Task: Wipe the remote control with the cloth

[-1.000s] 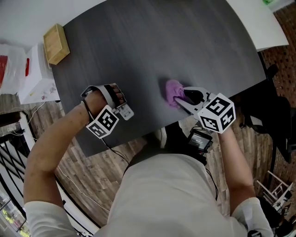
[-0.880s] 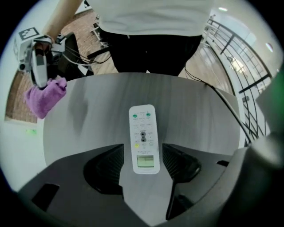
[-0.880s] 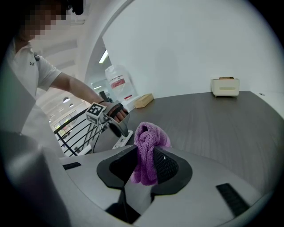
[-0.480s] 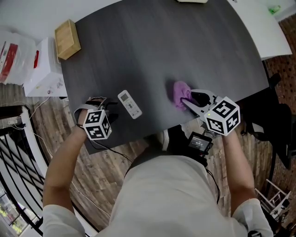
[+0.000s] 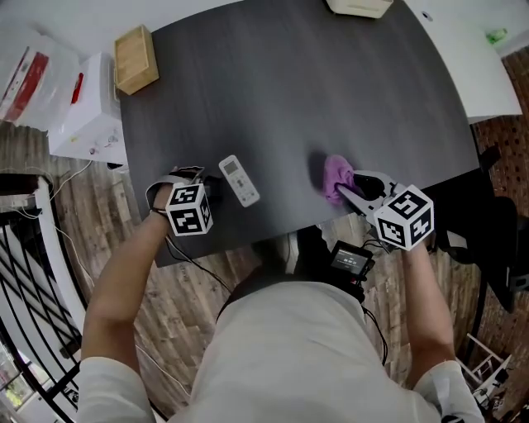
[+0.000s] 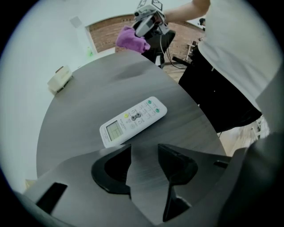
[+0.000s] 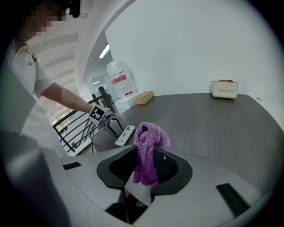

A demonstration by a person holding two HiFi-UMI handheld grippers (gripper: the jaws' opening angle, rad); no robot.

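A white remote control (image 5: 239, 180) (image 6: 133, 120) lies face up near the front edge of the dark table (image 5: 331, 91). Just left of the remote is my left gripper (image 5: 208, 188) (image 6: 144, 153), pointing steeply down. Its jaws have just been closing but stand apart, with only bare tabletop between them. My right gripper (image 5: 357, 187) (image 7: 144, 164) is shut on a bunched purple cloth (image 5: 336, 178) (image 7: 148, 148), to the right of the remote and apart from it. The right gripper view shows the remote (image 7: 124, 135) beyond the cloth.
A wooden block (image 5: 136, 59) sits at the table's back left corner and a beige box (image 5: 359, 7) at its far edge. A white carton (image 5: 91, 116) and black railing (image 5: 25, 281) stand off the left side. The front edge runs just under both grippers.
The left gripper let go of the remote, which now lies flat on the table. That hand rolled over and sits to the remote's left. The right gripper kept the cloth and stayed put.
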